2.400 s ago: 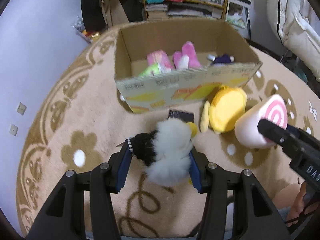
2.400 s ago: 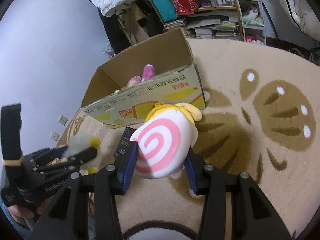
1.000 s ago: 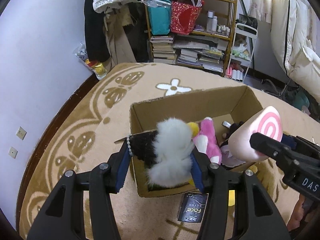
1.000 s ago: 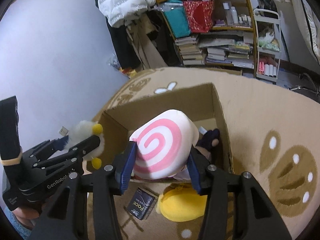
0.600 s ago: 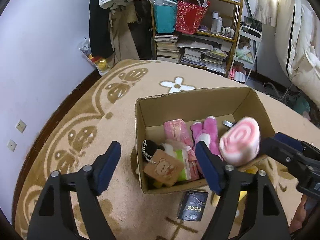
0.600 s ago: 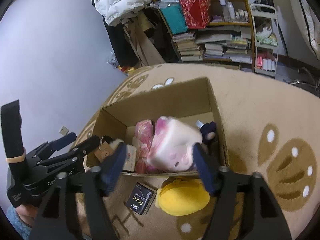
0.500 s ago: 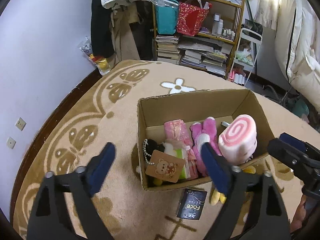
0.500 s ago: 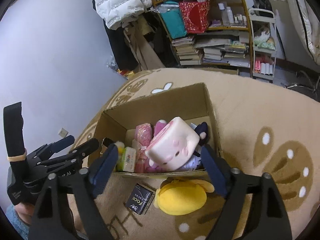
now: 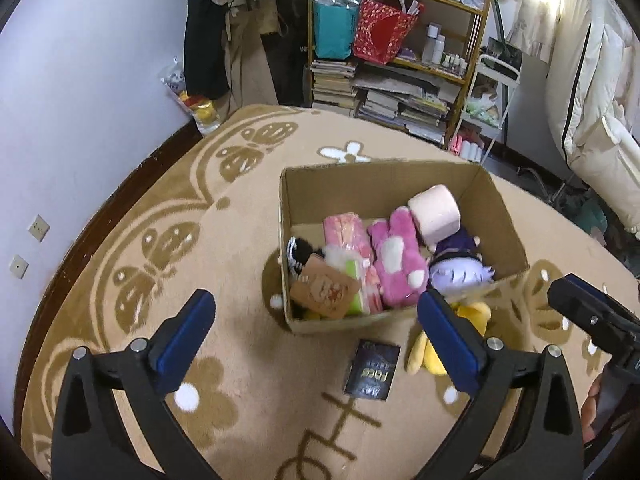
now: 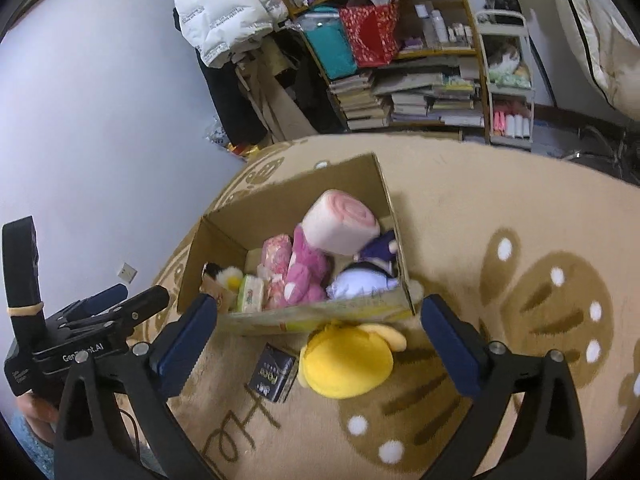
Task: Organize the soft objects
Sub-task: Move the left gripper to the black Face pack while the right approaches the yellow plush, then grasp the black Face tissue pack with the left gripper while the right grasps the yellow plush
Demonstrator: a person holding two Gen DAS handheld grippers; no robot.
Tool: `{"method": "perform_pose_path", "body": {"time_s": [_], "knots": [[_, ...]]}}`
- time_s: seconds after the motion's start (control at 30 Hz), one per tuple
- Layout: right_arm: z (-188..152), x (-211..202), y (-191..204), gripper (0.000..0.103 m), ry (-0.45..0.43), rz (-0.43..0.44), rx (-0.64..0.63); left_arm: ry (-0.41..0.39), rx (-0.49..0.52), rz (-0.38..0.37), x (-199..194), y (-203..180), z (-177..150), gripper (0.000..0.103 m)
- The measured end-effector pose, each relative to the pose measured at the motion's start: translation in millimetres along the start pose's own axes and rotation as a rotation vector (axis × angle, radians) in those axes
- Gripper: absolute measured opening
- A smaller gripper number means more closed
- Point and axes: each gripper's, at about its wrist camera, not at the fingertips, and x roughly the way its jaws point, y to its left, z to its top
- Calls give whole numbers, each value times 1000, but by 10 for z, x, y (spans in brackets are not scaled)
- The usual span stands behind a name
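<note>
Yellow plush toy (image 10: 346, 362) lay low in the picture's middle, right between the right gripper's (image 10: 318, 336) opening, empty jaws, by the cardboard box (image 10: 288, 322).

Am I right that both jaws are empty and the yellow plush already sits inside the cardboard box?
Not quite. The yellow plush lies on the rug just outside the cardboard box, as the right wrist view shows. Both jaws are indeed empty, still opening.
</note>
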Motion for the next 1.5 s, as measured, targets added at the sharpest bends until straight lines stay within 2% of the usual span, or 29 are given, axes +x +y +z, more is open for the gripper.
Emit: {"method": "perform_pose_path", "body": {"time_s": [0.4,0.5,0.77,1.13,1.5], "knots": [[-254,69,-114,103,26,-3,29,53,-16,-5,140,84,-302,100],[-297,136,-122,103,36,-5,24,56,-6,6,241,54,-374,100],[-442,377,-157,103,84,-9,11,134,47,1,523,-74,-523,100],[-505,639,-215,103,129,-19,26,232,62,-49,855,-193,-613,100],[-570,876,-352,103,166,-25,43,284,60,-61,1061,-254,-686,100]]}}
